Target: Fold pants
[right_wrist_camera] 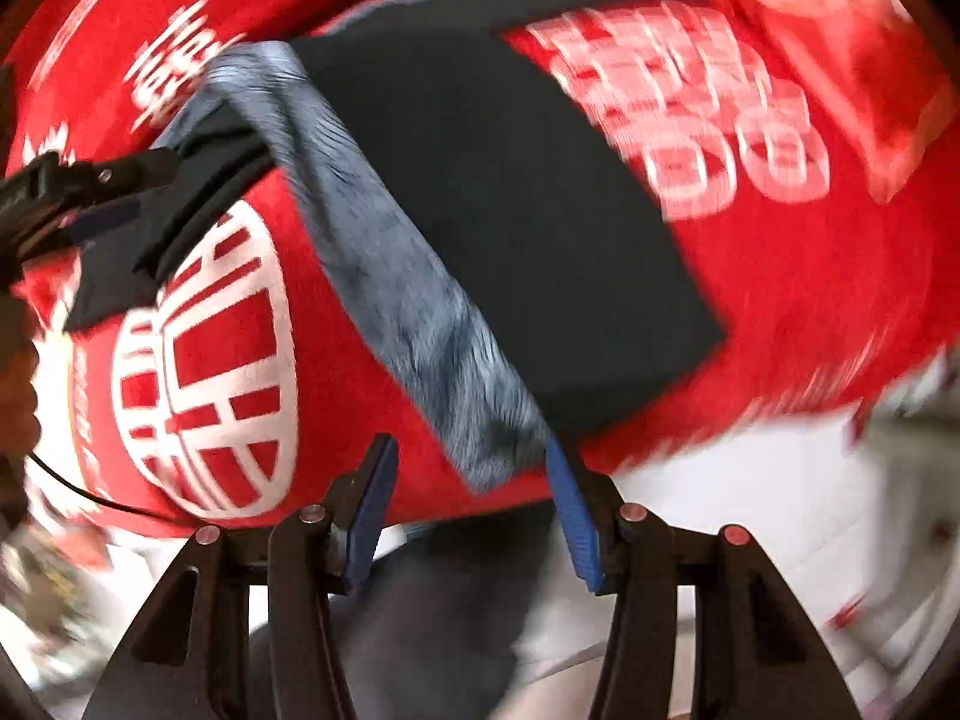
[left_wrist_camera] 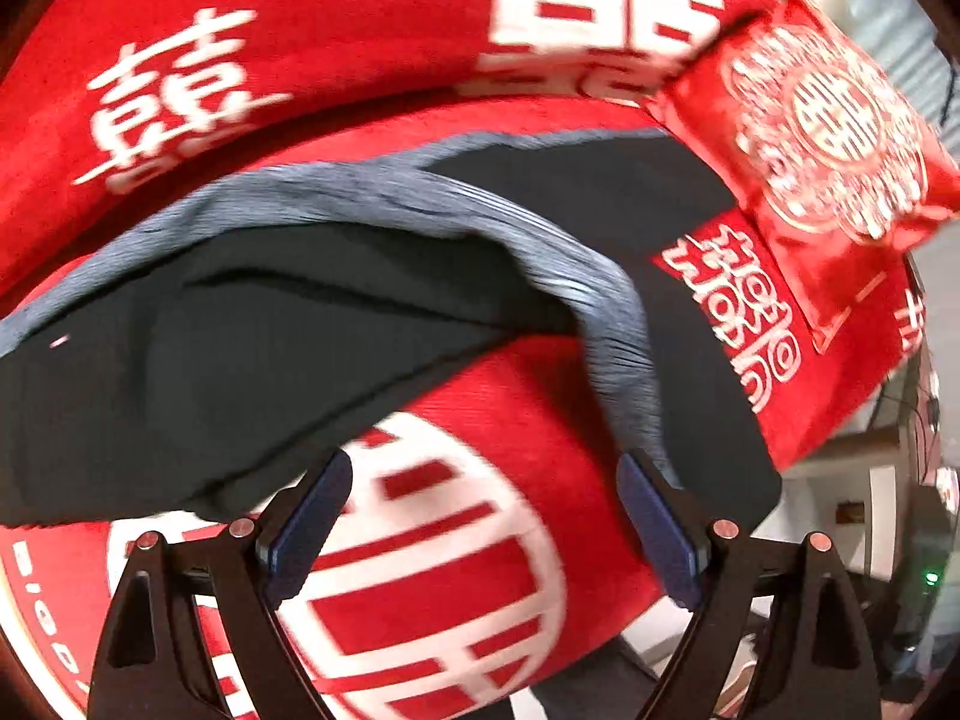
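Ahead of left gripper (left_wrist_camera: 483,516): pants (left_wrist_camera: 240,324); jaws apart

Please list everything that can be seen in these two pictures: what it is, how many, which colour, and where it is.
pants: one, black with a grey fleecy lining, spread across the red cover, one part turned back.
cover: one, red with white characters, under the pants.
bolster: one, red with white characters, behind the pants.
cushion: one, red with a white round pattern, at the far right of the left wrist view.
left gripper: one, black with blue pads, jaws open, empty, over the cover.
right gripper: one, black with blue pads, jaws open, at the edge of the grey lining.
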